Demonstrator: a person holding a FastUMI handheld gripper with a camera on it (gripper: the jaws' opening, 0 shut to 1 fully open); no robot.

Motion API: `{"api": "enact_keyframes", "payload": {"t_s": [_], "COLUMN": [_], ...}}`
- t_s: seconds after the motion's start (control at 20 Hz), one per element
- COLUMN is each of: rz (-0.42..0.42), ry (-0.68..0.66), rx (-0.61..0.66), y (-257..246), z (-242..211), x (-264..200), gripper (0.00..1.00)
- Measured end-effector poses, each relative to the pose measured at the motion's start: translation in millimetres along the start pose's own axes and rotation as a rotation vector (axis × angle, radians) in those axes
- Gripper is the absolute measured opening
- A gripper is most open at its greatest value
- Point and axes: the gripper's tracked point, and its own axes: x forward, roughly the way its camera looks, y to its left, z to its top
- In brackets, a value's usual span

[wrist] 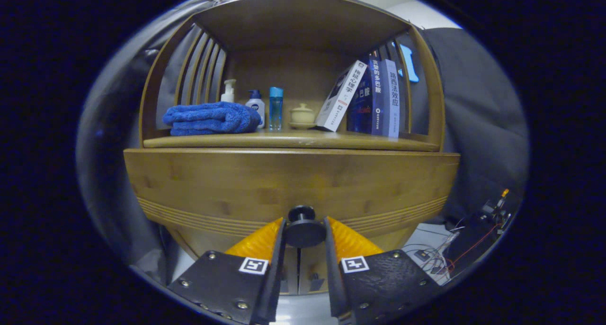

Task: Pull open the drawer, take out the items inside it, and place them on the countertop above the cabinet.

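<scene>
Knob (303,228) first: the dark round pull on the drawer front (289,187) sits between the two fingers of the gripper (304,231), and both fingers look pressed against its sides, so the tongs are narrow and holding the knob. The drawer front is a wide wooden panel with grooved lines running along its lower edge, just above the knob's level on either side. It appears flush with the cabinet, so the drawer looks closed and whatever is inside is hidden.

Directly above the drawer front lies the countertop (293,140), a wooden shelf under a roof with slatted sides. Its front edge is bare along most of its length, and the middle strip above the knob has open room. To the upper left of the knob rests one folded blue towel (210,119). Behind and beside it stand three bottles: a white pump bottle (228,91), a white bottle with a blue cap (256,104) and a clear blue bottle (276,108). Almost straight above the knob sits one small lidded cup (302,115) on a saucer. To the upper right lean three books (374,97), the nearest tilted, the other two nearly upright.

Low to the right of the knob, loose cables (445,256) lie on the floor beside the cabinet.
</scene>
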Motion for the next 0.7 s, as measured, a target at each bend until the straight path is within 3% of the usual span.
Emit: {"api": "enact_keyframes", "payload": {"t_s": [0.1, 0.25, 0.7], "rz": [-0.009, -0.016, -0.018], "ry": [0.009, 0.042, 0.062], "rx": [-0.004, -0.051, -0.040], "y": [0.6, -2.1, -9.8], "z": [-0.9, -4.8, -15.4], "x": [0.4, -4.8, -55.4], "gripper": [0.36, 0.29, 0.29]}}
